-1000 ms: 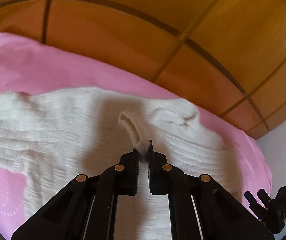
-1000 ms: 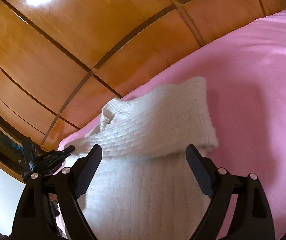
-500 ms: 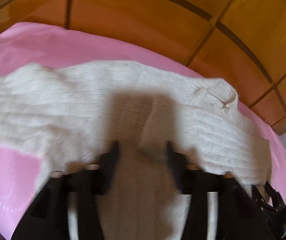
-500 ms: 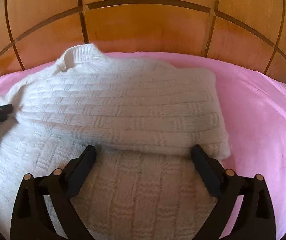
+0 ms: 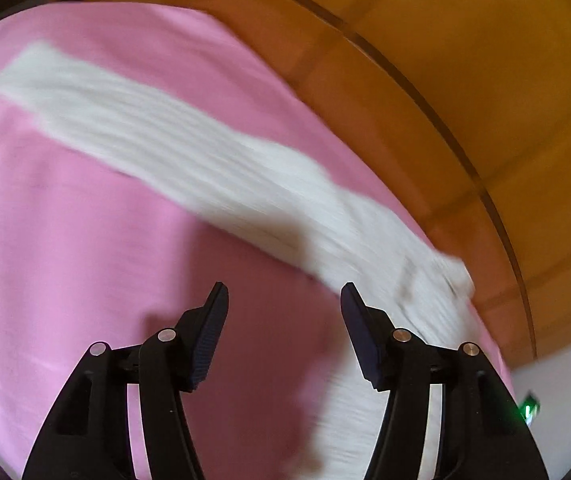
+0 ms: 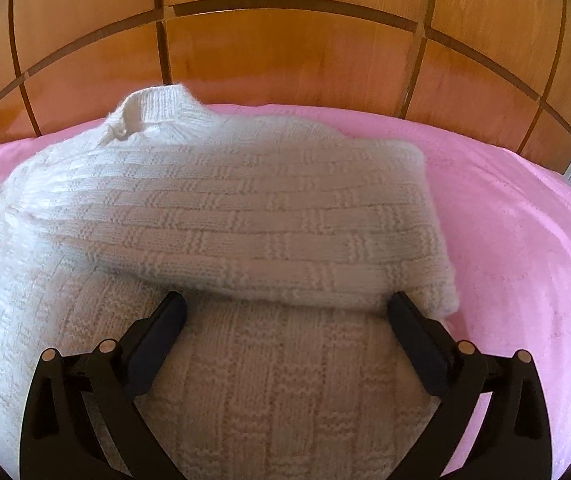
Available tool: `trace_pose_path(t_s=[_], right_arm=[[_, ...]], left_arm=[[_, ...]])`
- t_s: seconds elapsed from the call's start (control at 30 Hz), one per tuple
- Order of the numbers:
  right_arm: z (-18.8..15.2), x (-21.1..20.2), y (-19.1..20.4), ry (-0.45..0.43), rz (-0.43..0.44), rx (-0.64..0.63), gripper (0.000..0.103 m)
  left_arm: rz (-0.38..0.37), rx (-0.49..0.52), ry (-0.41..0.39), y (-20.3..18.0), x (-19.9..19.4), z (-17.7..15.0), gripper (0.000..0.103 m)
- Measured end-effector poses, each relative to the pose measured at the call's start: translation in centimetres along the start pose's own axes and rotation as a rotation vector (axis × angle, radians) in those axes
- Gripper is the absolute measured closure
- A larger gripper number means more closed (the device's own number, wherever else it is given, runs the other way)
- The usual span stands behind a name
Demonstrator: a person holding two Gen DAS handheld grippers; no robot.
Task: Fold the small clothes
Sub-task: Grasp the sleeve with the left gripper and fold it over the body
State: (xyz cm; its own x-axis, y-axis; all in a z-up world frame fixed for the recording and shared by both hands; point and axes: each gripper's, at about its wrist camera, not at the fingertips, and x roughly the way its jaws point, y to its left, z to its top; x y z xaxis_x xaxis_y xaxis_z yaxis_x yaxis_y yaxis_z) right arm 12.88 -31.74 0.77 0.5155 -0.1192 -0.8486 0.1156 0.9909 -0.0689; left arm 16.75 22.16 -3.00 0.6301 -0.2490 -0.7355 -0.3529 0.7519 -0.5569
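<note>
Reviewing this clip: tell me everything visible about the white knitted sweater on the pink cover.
The white knitted sweater is a thick, soft-looking knit with a raised block pattern and a ribbed round neck at its far end. It lies flat on the pink bed cover, before a wooden panelled headboard. One sleeve is folded across the body; in the left wrist view the other stretches out, blurred. The open right claw is over the body, by the folded sleeve's edge; whether it touches is unclear. The open left claw holds nothing.

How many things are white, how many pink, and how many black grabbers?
White: 1, the knitted sweater
Pink: 1, the bedspread
Black: 2, the left gripper and the right gripper
Total: 4
</note>
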Motion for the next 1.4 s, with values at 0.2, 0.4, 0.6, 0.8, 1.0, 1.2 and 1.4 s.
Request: trace_pose_path(t_s=[0.2,0.4,0.6,0.8,1.0,1.2,1.4], right_arm=[[-0.1,-0.2,0.0,-0.008,-0.016,-0.003,0.002],[0.0,-0.2,0.2,-0.008,-0.028,-0.009,0.002],[0.1,-0.2,0.3,-0.009,-0.036,-0.012,0.002],[0.1,-0.2,0.4,-0.01,-0.039,-0.009,0.002],[0.1,-0.2,0.4,-0.012,-0.04,-0.006,0.002],[0.0,-0.1,0.2,-0.014,-0.033,-0.002,0.002],[-0.1,-0.1,0.1,-0.014,-0.024,0.005,0.002]], left_arm=[[0.074,-0.302,-0.104,8.8,-1.5,5.2,0.046],[0.11,-0.373,-0.123,12.2,-0.9,9.3,0.047],[0.167,-0.307,-0.129,13.1,-0.3,12.3,0.096],[0.108,-0.18,-0.189,9.3,-2.0,12.8,0.098],[-0.05,0.051,-0.177,-0.5,-2.4,9.4,0.098],[-0.169,0.29,-0.046,-10.9,1.0,2.4,0.098],[-0.161,0.418,0.125,-15.4,5.2,-4.2,0.077]])
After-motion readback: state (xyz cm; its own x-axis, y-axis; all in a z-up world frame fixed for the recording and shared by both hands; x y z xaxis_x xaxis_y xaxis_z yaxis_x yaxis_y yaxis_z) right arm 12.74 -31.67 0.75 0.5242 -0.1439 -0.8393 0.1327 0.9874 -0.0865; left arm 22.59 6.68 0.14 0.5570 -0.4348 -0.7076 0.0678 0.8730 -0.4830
